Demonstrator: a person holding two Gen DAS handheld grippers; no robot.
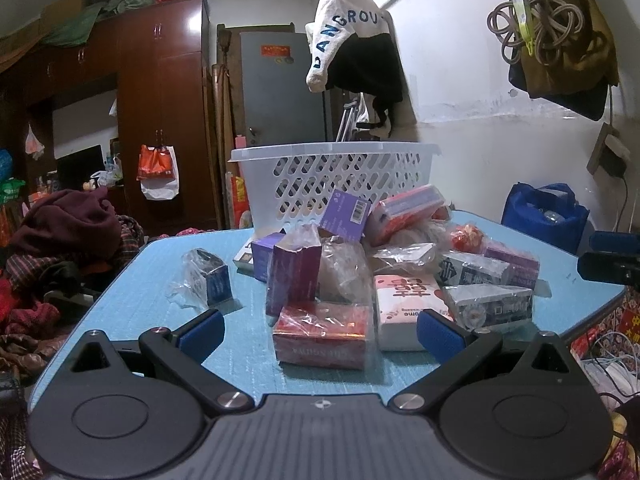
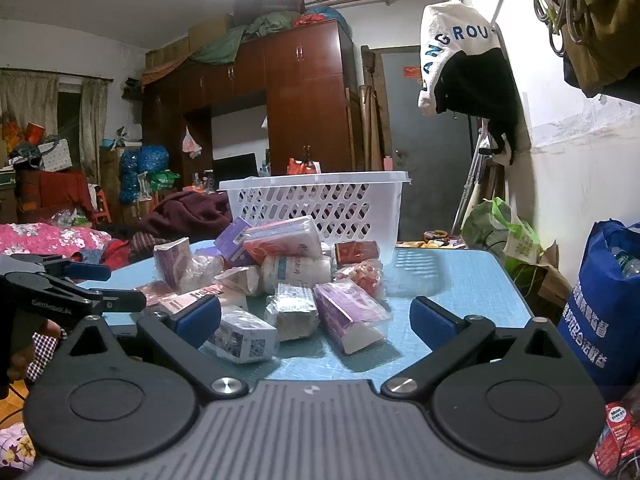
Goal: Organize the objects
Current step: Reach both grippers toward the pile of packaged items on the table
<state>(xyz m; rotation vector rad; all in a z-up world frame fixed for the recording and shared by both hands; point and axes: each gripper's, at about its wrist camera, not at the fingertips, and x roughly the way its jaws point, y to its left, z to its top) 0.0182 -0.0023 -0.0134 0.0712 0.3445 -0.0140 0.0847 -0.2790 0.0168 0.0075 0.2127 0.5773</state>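
Both grippers level at the near edge of the light-blue tabletop [image 1: 168, 276], fingers wide apart, gripping nothing.

Left gripper [image 1: 318, 330] aimed at a red plastic-wrapped box [image 1: 322, 334] lying between its blue pads; right gripper [image 2: 315, 316] facing the heap of wrapped boxes and packets [image 2: 288, 276]. Behind the heap, upright on the table's far side, an open white perforated plastic basket [image 2: 320, 200].
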